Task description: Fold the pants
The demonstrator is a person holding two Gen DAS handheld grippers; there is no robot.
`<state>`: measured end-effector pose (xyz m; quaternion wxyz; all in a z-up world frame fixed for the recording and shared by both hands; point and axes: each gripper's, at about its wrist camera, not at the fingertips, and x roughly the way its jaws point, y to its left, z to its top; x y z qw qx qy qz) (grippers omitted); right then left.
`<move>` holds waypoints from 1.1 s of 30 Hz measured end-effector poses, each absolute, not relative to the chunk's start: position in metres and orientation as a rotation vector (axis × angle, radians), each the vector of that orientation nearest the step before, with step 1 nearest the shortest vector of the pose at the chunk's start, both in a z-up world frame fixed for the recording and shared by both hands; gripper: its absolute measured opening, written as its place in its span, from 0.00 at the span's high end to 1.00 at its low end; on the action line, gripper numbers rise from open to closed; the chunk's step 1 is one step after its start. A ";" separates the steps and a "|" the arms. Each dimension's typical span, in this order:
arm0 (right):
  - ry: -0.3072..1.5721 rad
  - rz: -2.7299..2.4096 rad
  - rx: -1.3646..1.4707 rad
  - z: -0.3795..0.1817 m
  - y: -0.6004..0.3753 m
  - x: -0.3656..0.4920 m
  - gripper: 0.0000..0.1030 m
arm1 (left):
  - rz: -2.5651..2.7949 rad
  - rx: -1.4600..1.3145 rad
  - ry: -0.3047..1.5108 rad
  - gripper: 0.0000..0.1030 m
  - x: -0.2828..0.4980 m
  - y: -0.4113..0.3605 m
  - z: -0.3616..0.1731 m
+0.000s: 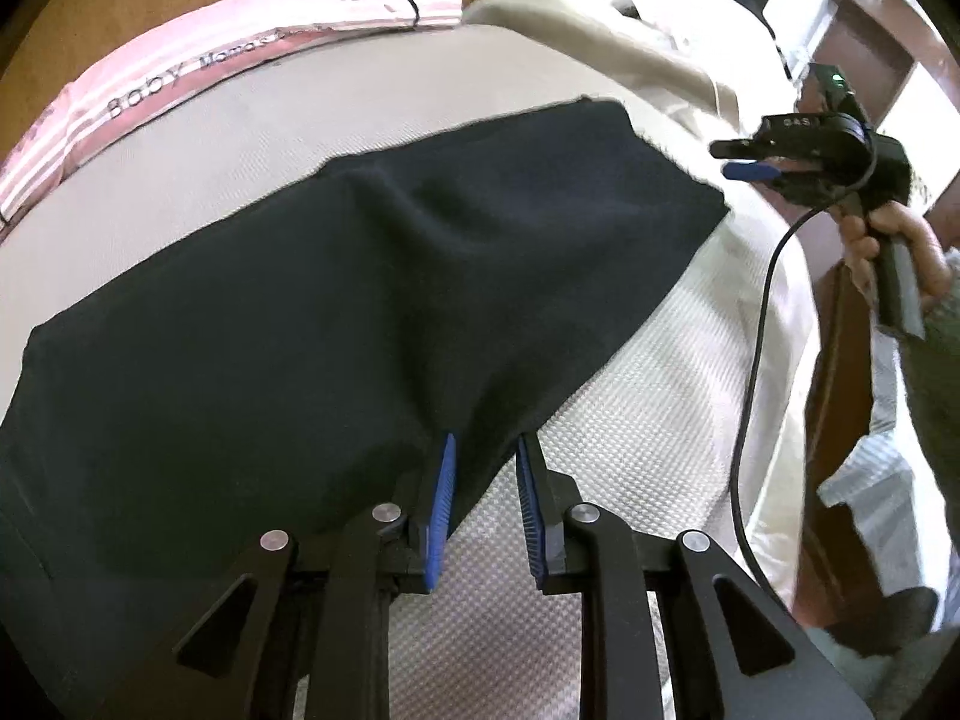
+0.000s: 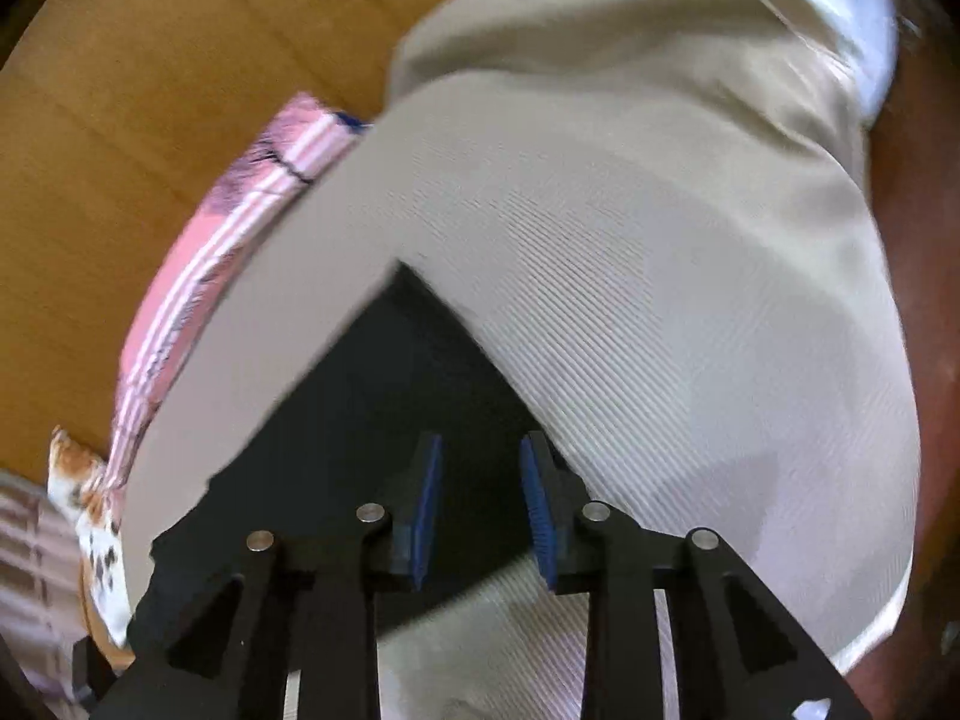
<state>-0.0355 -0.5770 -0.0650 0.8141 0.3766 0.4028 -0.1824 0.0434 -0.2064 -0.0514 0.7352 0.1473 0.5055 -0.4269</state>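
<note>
Hovering over dark pants (image 1: 336,300) spread on my bed (image 1: 630,450) — left tool (image 1: 483,450) slightly parted at their edge, gripping nothing, right tool (image 2: 480,450) released above a corner.

Our left gripper (image 1: 483,438) and right gripper (image 2: 480,438) share black frames, ribbed blue pads (image 1: 441,510) and round silver screws (image 1: 275,540). A black cable (image 1: 756,372) trails from the right one.

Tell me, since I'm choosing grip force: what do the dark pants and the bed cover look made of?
Dark pants: soft matte woven cloth, probably cotton blend; it drapes in gentle wrinkles without shine. Bed cover: pale textured textile, seemingly a waffle or ribbed weave, judging by its fine raised grid.
</note>
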 end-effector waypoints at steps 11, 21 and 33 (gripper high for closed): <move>1.008 -0.251 0.737 -0.082 -0.607 0.087 0.72 | -0.820 0.190 1.105 0.77 0.087 -0.186 -0.046; 0.965 -0.122 0.574 -0.070 -0.576 0.078 0.88 | -0.736 0.183 1.148 0.77 0.105 -0.181 -0.070; 0.949 -0.124 0.393 -0.072 -0.551 0.052 0.75 | -0.735 0.193 1.135 0.77 0.104 -0.182 -0.076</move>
